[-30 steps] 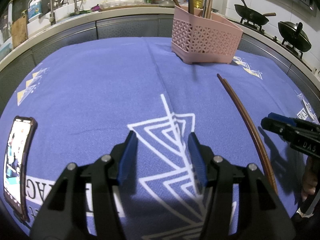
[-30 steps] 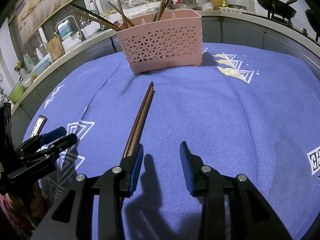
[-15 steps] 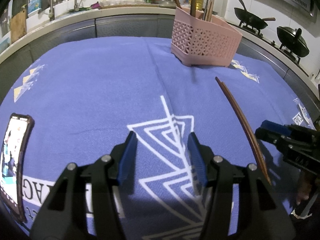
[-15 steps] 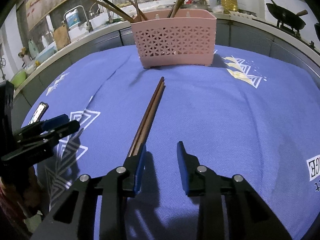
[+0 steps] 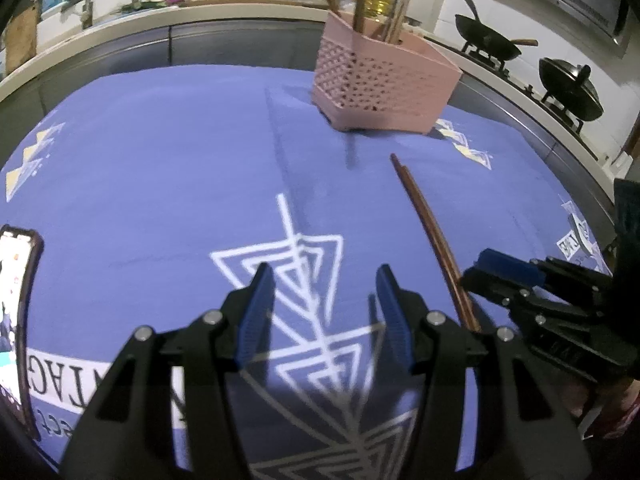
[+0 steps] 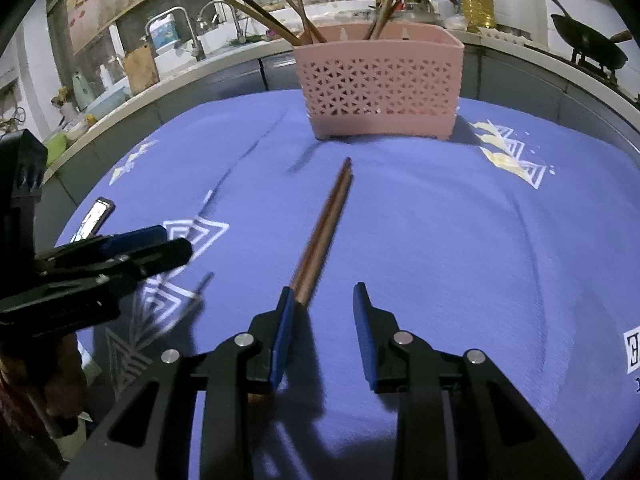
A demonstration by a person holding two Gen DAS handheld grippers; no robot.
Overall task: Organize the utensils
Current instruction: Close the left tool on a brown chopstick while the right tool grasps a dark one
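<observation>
Brown: 2 chopsticks (image 6: 326,226) lie before 1 pink basket (image 6: 380,88); both grippers, left (image 5: 325,312) and right (image 6: 323,330), gape.

Two chopsticks (image 6: 324,232) lying paired on one blue cloth (image 6: 440,240); one pink basket (image 6: 380,84) holding perhaps seven sticks; one phone (image 5: 16,300); two woks (image 5: 488,42).

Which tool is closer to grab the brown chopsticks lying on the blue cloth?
The right tool, probably. It is open, and the near end of the chopsticks lies just inside its left finger. The left tool is open too, but sits off to the side over bare tablecloth.
</observation>
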